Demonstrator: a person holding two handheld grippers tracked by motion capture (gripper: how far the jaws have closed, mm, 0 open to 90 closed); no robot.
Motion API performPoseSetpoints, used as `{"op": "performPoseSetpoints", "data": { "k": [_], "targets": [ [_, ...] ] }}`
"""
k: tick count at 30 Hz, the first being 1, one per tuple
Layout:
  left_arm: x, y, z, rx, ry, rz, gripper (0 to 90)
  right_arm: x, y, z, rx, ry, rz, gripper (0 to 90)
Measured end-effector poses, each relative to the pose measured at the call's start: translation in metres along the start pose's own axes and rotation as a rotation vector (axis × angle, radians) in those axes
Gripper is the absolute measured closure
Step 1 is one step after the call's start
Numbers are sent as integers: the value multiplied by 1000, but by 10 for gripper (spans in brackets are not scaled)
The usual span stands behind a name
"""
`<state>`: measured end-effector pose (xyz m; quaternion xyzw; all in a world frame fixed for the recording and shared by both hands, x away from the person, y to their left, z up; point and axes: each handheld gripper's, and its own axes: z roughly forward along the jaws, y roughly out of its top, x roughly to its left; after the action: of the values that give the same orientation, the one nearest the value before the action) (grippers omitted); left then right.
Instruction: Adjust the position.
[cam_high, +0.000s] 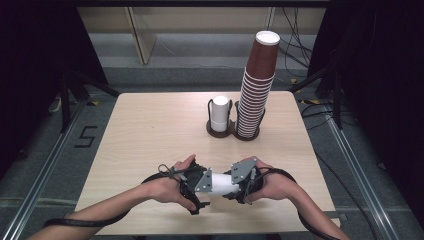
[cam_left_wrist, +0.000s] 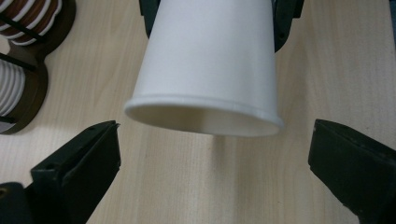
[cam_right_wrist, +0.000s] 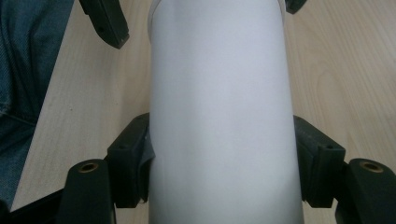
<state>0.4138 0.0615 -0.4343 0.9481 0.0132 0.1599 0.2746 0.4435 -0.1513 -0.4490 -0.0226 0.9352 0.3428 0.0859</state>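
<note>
We've got a white cup lying on its side just above the table, near the front edge, held between the two tools. Our R gripper is clenched on the cup body: in the right gripper view both jaws press the cup wall from either side. Our L gripper is released, jaws spread wide to either side of the cup rim, not touching it, with the mouth facing that camera.

The step looks like a handover or a pull-apart at the rim end, w/ the L tool about to take hold. To do it well:

- Keep the R grip steady but light. Paper wall will prob. dent if we squeeze more.
- Bring L jaws fwd so they straddle the wall just behind the rolled rim, which is likely the stiffest part, then close slowly.
- Keep L jaws square to the cup axis; a skewed bite could ovalise the mouth or let it slip.
- Don't loosen R until L has clearly seated.

Farther back on the table stand a holder w/ a short white stack and a tall brown stack, well apart from our hands, so there's room to work.
</note>
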Motion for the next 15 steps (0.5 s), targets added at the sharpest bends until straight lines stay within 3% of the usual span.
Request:
{"op": "performPoseSetpoints", "data": {
  "k": [2, 9, 11, 14, 15],
  "targets": [
    [1, -2, -2, -9, 9, -11, 24, 2, -3, -3, -6, -20, 49, 330],
    [3, -13, -6, -76, 21, -78, 31, 3, -14, -11, -98, -75, 100, 330],
    [4, -16, -8, -88, 26, -86, 31, 3, -17, -12, -124, -103, 87, 330],
    [6, -19, -11, -128, 36, -111, 31, 7, -22, -15, -157, -120, 131, 330],
    [7, -20, -12, -145, 43, -121, 31, 7, -24, -17, -177, -138, 125, 330]
  ]
}}
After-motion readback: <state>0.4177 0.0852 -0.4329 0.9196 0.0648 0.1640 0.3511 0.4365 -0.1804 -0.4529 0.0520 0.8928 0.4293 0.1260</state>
